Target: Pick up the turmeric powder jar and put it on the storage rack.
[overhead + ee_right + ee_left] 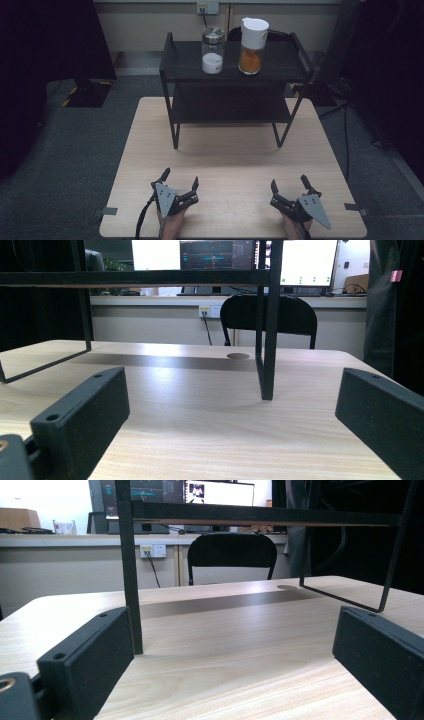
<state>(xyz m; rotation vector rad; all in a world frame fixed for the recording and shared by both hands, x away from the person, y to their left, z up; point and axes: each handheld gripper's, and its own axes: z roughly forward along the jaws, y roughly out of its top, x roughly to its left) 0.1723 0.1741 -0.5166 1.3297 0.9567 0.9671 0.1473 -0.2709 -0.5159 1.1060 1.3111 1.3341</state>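
A black two-tier metal rack [235,82] stands at the far half of the wooden table [230,155]. On its top shelf sit a glass jar with a metal lid and white powder [212,51] and a taller jar with a white lid and orange powder [251,46]. My left gripper [179,178] rests near the table's front edge at the left, open with nothing between its jaws. My right gripper [289,182] rests at the front right, open and empty too. In the left gripper view the rack's front leg [129,565] rises just ahead; in the right gripper view another leg [269,320] stands ahead.
Tape tabs [109,211] mark the table's front corners. Grey carpet surrounds the table, with cables [345,130] on the floor at the right. A black chair [232,560] and a desk with monitors [220,255] stand beyond the table.
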